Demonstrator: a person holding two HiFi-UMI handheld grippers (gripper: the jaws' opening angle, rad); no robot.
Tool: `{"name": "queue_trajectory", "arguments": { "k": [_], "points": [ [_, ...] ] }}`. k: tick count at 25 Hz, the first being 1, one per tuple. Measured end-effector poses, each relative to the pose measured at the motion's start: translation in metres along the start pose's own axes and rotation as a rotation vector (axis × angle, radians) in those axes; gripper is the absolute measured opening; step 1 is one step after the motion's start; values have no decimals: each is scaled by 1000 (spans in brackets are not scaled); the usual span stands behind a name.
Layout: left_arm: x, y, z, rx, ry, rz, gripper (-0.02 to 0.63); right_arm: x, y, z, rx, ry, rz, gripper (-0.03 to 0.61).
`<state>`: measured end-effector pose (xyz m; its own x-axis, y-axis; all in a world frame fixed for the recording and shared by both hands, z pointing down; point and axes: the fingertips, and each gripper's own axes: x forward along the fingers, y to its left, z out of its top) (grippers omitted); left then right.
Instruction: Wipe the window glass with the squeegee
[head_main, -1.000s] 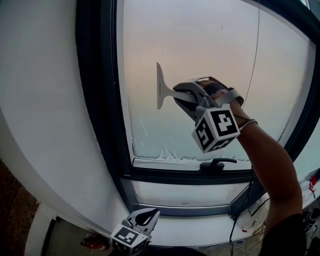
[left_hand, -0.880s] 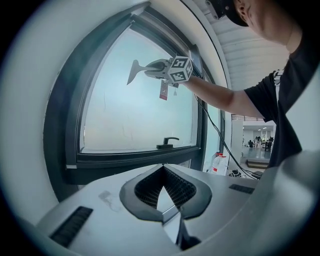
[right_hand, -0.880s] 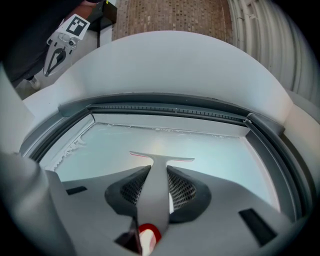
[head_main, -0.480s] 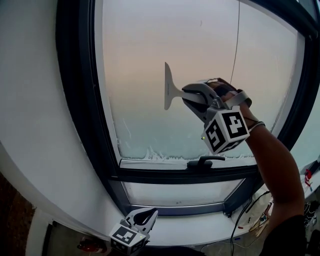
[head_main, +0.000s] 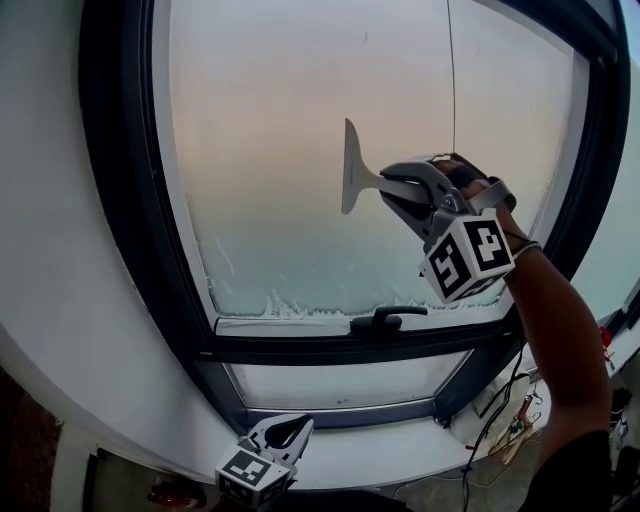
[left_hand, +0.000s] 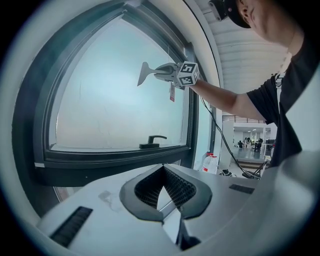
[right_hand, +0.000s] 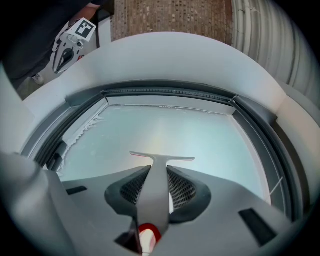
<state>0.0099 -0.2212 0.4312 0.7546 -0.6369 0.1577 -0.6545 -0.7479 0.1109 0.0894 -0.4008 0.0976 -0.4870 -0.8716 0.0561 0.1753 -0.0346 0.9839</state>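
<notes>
The squeegee (head_main: 352, 172) is gripped by its handle between the closed jaws of the right tool (head_main: 396, 186). Its blade is held upright, long axis running up and down, at mid-height of the window glass (head_main: 270, 140) just left of that tool, though contact with the pane cannot be confirmed. The left tool (head_main: 284, 436) is held well below the window with jaws together on nothing, so the wiping is judged to fall to the right. The squeegee is seen as pale, thin and T-shaped, and streaky residue (head_main: 300, 305) is seen along the glass's lower edge.
</notes>
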Motion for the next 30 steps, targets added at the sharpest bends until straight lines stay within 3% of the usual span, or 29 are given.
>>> {"name": "queue_trajectory", "arguments": {
  "k": [17, 30],
  "points": [
    [19, -13, 6, 11, -5, -39, 0, -37, 2, -57, 5, 88, 6, 87],
    [10, -6, 7, 12, -10, -34, 0, -42, 4, -62, 38, 129, 23, 87]
  ]
}}
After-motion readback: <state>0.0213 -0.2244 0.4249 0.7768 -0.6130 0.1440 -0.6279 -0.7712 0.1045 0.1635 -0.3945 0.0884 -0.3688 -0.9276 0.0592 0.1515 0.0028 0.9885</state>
